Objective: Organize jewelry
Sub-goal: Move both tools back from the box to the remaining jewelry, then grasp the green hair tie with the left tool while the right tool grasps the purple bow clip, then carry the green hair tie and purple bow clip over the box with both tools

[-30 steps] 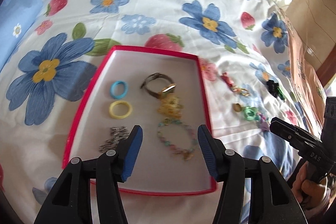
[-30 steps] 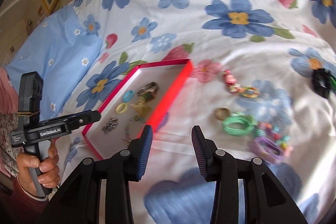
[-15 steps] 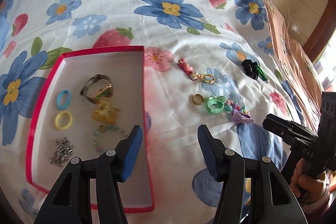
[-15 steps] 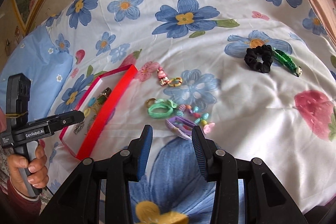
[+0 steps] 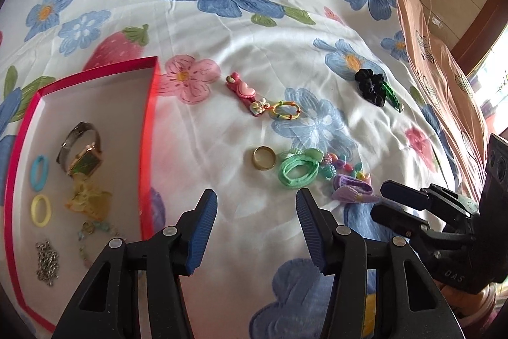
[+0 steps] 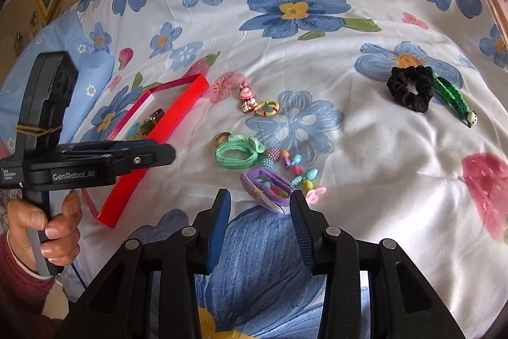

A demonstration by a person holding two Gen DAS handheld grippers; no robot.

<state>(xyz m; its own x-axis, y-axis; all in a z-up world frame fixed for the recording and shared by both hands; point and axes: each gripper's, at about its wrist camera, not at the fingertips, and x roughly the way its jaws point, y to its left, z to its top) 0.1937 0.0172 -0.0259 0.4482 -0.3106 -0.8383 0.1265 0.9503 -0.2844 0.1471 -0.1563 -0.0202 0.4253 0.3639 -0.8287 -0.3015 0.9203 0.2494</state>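
A red-rimmed tray [image 5: 149, 129] lies at the left on the flowered bedsheet and holds a watch [image 5: 81, 148], a blue ring, a yellow ring, a silver chain and a bead bracelet. Loose on the sheet are a gold ring [image 5: 264, 158], a green hair tie [image 5: 297, 169], a bead string [image 6: 297, 162], a purple band [image 6: 270, 185], a pink clip [image 5: 243, 91] and a black scrunchie [image 6: 409, 88]. My left gripper [image 5: 256, 229] is open above the sheet, below the gold ring. My right gripper [image 6: 258, 227] is open, just short of the purple band.
A green clip [image 6: 452, 96] lies next to the scrunchie. A blue pillow [image 6: 63, 53] lies at the far left. The bed's right edge drops to an orange cloth [image 5: 444, 59]. The tray also shows in the right wrist view [image 6: 171, 116].
My left gripper has swung right, from over the tray to over the loose items. My right gripper has moved forward, close to the purple band.
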